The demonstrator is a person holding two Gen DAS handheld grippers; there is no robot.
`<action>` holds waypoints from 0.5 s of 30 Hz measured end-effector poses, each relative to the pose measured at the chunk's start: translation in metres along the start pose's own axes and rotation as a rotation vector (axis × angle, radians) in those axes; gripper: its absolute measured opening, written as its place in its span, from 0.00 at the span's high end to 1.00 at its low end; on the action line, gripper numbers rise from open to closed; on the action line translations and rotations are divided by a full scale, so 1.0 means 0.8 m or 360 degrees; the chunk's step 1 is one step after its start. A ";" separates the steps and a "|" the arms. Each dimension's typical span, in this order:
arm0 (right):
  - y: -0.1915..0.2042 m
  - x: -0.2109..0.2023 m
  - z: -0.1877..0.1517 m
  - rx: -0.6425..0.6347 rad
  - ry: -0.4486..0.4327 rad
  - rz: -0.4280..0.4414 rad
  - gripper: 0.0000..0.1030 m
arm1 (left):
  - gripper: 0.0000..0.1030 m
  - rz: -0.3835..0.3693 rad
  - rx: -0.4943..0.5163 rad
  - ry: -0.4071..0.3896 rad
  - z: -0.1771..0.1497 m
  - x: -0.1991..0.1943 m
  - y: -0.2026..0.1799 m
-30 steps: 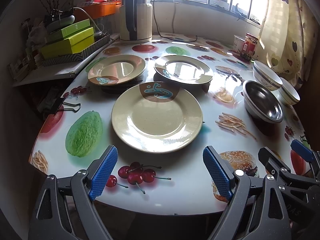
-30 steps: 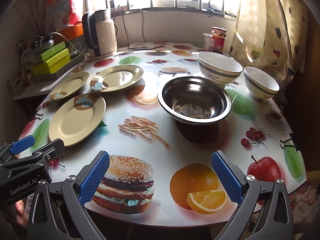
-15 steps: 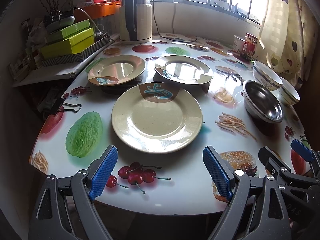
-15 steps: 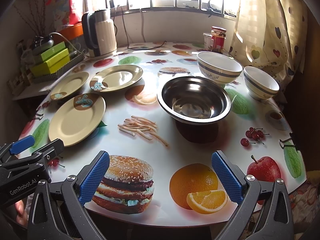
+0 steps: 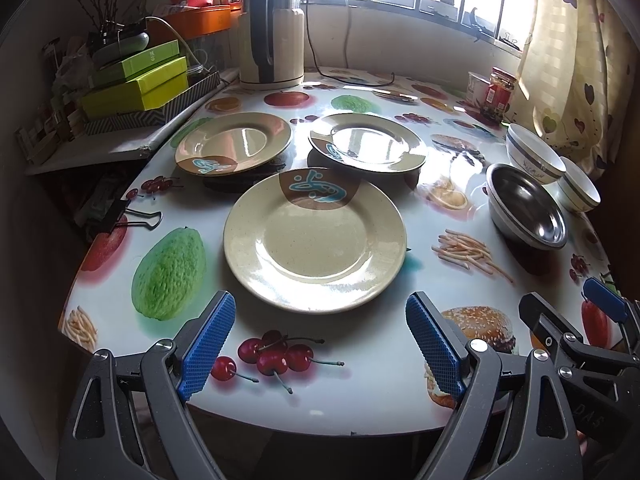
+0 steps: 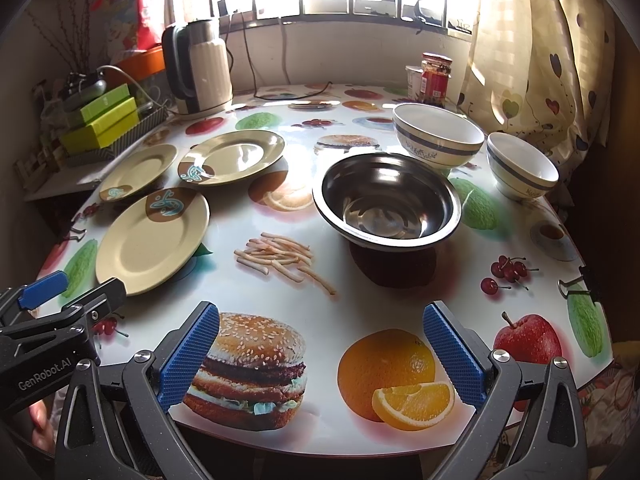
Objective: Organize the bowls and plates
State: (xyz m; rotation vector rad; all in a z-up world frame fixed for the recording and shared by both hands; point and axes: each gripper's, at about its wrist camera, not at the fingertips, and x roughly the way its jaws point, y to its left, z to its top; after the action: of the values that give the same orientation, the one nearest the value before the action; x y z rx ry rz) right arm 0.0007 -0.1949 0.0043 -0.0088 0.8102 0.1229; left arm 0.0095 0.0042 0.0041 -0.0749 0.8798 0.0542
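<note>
Gleaming cream plate bears teal-brown emblem.

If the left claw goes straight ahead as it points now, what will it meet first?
Most likely the nearest cream plate, which lies directly ahead of the open left claw. Only printed tablecloth lies between them. Height is unclear, so the claw might pass above the rim.
</note>
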 end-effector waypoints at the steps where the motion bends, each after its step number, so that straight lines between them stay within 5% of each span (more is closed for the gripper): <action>1: -0.001 0.000 0.001 -0.0002 -0.0004 -0.0002 0.00 | 0.15 -0.0005 0.0004 -0.0006 0.002 0.000 0.001; 15: -0.006 0.006 0.086 -0.0130 -0.0173 0.0092 0.00 | 0.19 -0.0090 -0.0111 -0.0070 0.086 0.013 0.057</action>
State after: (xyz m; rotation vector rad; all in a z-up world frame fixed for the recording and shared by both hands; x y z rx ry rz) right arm 0.0541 -0.1956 0.0477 -0.0555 0.6970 0.2098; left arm 0.0650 0.0557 0.0378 -0.1633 0.8313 0.0339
